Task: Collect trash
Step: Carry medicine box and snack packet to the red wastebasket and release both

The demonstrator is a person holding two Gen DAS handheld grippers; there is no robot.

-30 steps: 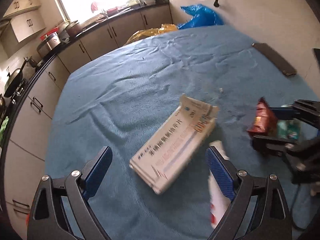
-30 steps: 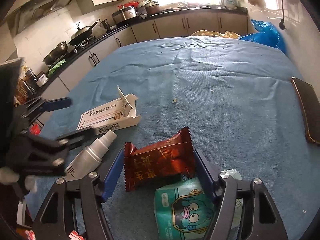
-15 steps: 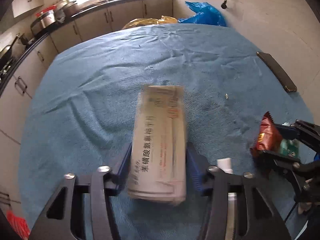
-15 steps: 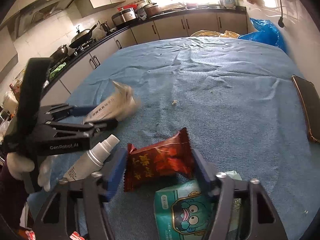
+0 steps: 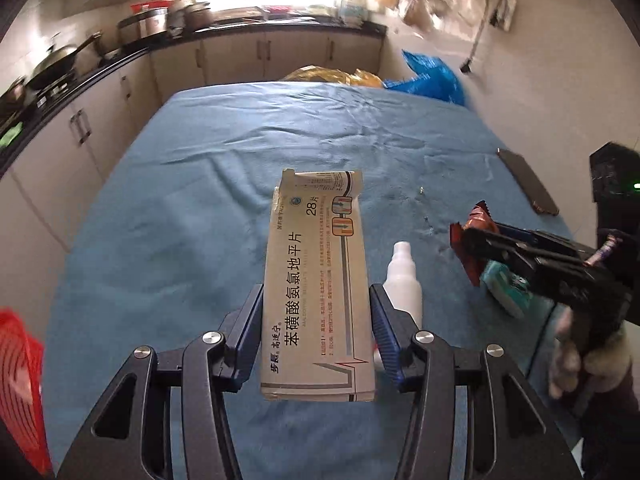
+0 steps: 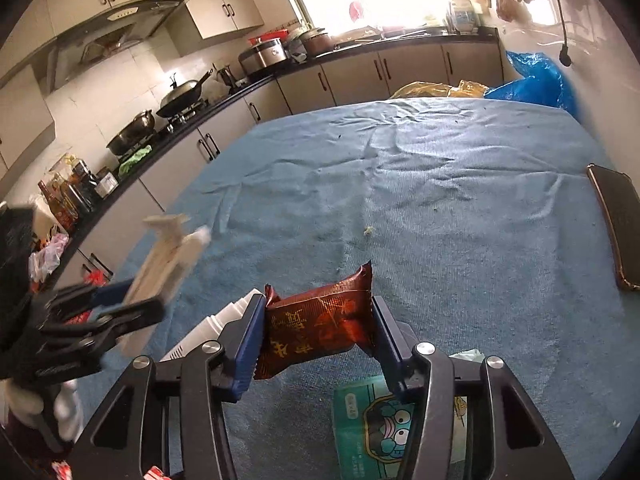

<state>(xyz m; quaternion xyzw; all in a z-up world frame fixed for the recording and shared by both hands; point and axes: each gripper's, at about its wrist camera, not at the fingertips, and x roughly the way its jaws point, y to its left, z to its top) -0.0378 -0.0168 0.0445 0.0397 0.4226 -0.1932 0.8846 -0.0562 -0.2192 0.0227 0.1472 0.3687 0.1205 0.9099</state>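
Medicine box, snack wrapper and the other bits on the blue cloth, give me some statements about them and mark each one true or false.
1. The left gripper is shut on the medicine box. True.
2. The right gripper is open and holds nothing. False: its jaws are closed on the red snack wrapper.
3. The white spray bottle stands upright on the blue cloth. False: it lies on its side, to the right of the medicine box.
4. A green tissue pack lies on the cloth below the right gripper. True.
5. The dark phone lies near the cloth's right edge. True.
6. The medicine box is still sealed. False: its far end flap is torn open.
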